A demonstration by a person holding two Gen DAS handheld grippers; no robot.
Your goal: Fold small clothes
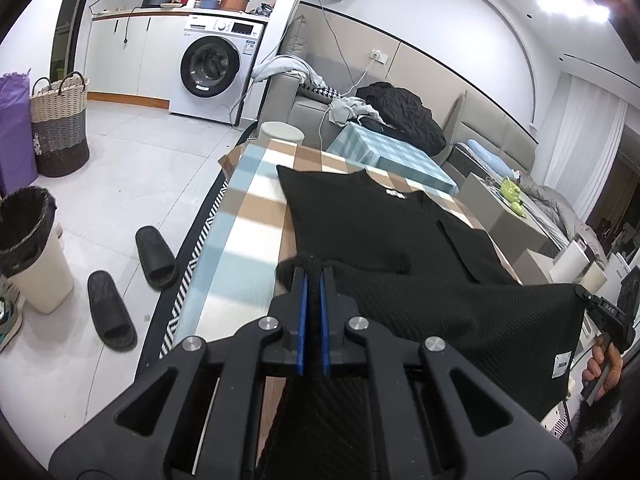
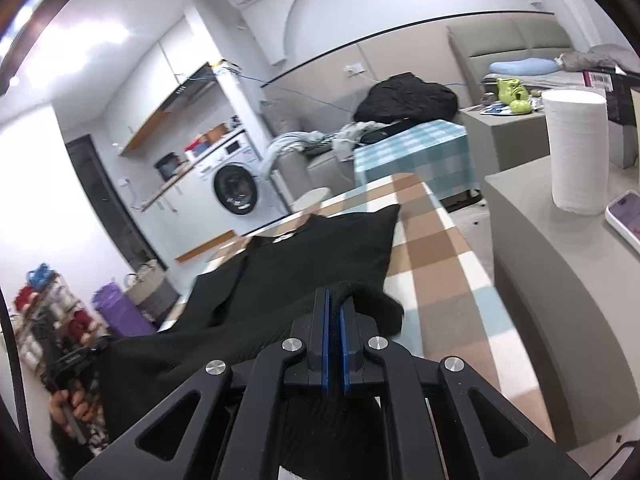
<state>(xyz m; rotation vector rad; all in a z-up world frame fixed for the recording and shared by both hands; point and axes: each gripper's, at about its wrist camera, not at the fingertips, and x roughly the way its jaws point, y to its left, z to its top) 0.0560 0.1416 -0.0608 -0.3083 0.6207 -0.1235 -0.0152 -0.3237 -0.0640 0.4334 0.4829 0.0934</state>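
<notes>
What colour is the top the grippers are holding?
Black. The knit top shows best in the left wrist view, on the checked tablecloth.

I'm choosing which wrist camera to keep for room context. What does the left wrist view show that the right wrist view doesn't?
Only the left wrist view shows the black slippers and the lined trash bin on the floor. Only the right wrist view shows the paper towel roll and a phone beside it. Both show the black garment on the checked tablecloth, pinched by the left gripper and right gripper, plus the washing machine.
</notes>
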